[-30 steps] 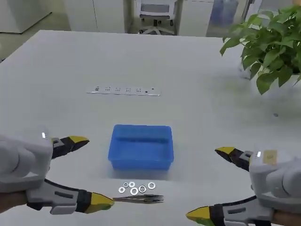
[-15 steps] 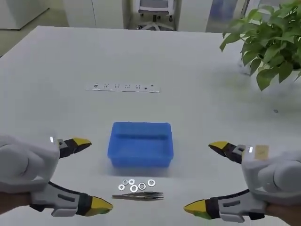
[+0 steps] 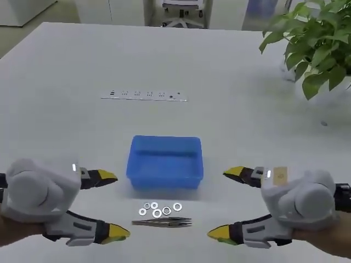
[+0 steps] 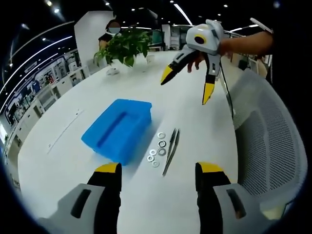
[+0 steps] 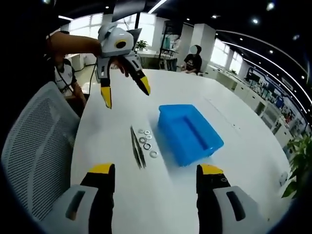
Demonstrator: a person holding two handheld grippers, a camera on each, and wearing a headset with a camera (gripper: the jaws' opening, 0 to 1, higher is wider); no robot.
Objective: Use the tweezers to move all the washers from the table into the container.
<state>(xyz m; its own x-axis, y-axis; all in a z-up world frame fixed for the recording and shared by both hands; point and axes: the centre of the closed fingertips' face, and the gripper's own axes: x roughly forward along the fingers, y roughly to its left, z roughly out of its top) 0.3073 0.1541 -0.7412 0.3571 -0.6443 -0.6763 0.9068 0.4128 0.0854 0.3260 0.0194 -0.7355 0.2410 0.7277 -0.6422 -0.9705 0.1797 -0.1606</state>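
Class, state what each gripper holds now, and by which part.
Nothing: left gripper and right gripper are both open and empty; the tweezers lie untouched on the table.

Bare table (image 3: 247, 126) open to me at 3 and 9 o'clock of the tweezers (image 3: 162, 222), container (image 3: 166, 163) blocking 12, washers (image 3: 159, 209) between

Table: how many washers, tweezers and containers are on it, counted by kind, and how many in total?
Washers: 6
Tweezers: 1
Container: 1
Total: 8
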